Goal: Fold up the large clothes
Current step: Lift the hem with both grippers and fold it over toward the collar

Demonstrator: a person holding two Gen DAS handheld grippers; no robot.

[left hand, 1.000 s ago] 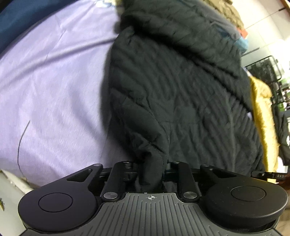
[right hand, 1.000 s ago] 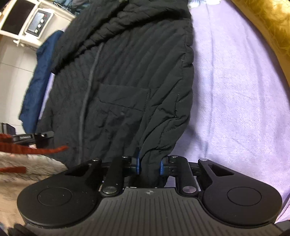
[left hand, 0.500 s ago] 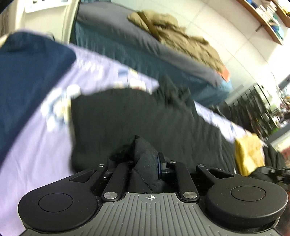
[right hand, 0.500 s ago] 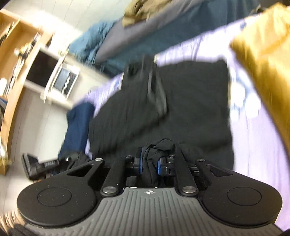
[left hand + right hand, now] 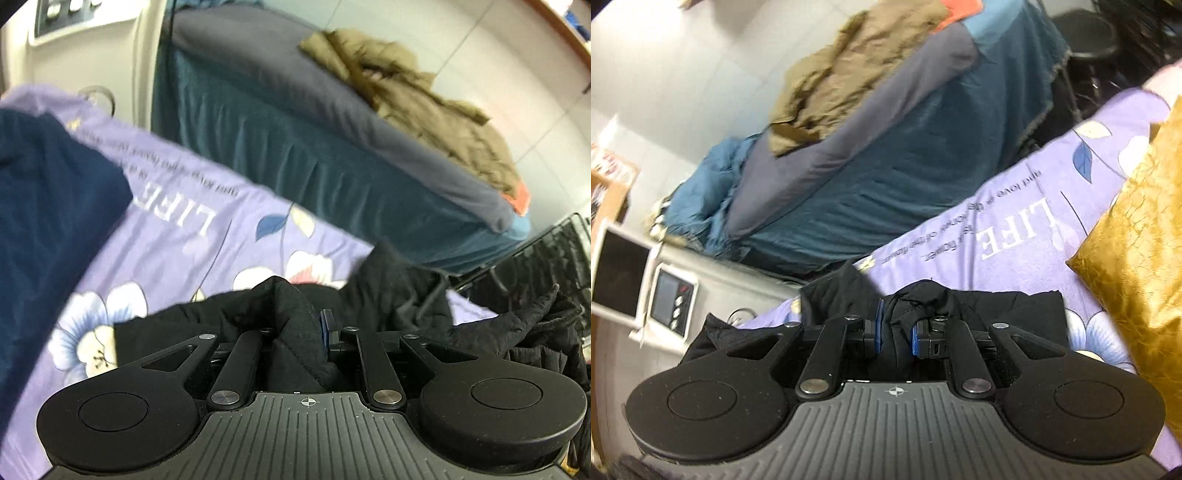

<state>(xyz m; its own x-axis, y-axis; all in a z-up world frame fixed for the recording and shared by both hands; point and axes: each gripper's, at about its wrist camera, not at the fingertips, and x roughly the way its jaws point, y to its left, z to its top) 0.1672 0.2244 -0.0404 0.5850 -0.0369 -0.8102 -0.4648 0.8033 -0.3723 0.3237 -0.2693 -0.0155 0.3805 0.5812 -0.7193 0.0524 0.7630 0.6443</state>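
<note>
Black jacket (image 5: 295, 314) now bunched forward, both claws apparently clamped

A bedroom in a home: a bed (image 5: 332, 122) with a grey cover and teal skirt at twelve o'clock, a brown coat (image 5: 417, 96) heaped on it, and a purple flowered sheet (image 5: 177, 236) spread below. A clothes rack (image 5: 535, 266) stands at three o'clock.
</note>
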